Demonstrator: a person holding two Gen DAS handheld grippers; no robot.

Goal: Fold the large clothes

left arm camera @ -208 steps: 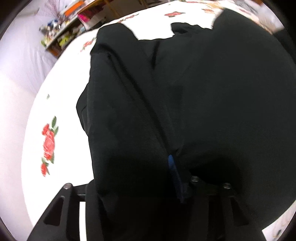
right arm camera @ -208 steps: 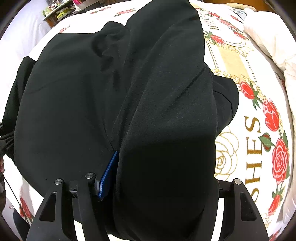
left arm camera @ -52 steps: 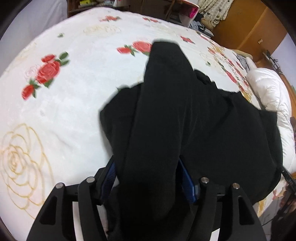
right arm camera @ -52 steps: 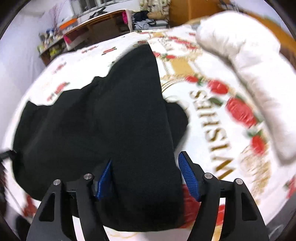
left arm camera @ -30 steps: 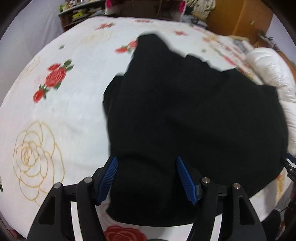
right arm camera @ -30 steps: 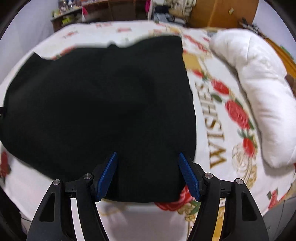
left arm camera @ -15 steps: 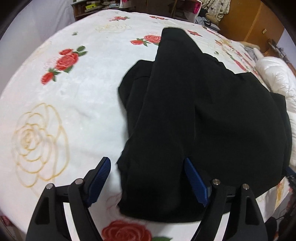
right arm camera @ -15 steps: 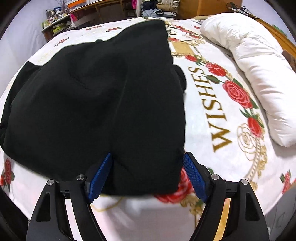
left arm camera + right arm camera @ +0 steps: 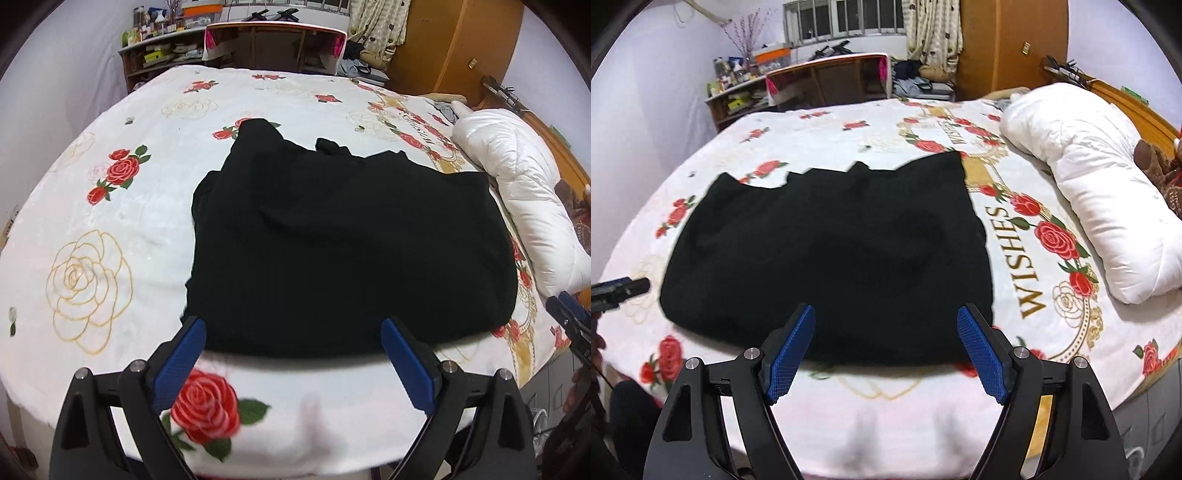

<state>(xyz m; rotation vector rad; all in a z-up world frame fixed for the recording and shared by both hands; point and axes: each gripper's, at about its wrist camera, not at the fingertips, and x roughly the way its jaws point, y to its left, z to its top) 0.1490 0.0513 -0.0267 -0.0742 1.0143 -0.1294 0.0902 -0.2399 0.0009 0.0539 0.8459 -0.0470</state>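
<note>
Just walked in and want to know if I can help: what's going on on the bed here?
A person is folding a black garment on the rose-print bedspread, using a hand-held gripper in each hand. The garment lies folded over and flat on the bed. The left hand-held gripper and right hand-held gripper are both open and empty, near its front edge.

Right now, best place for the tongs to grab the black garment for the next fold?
Probably the two near corners of the black garment, coming from the near bed edge. That hem lies flat and straight just ahead of both open tongs, left and right; the far edge is jagged and bunched.
</note>
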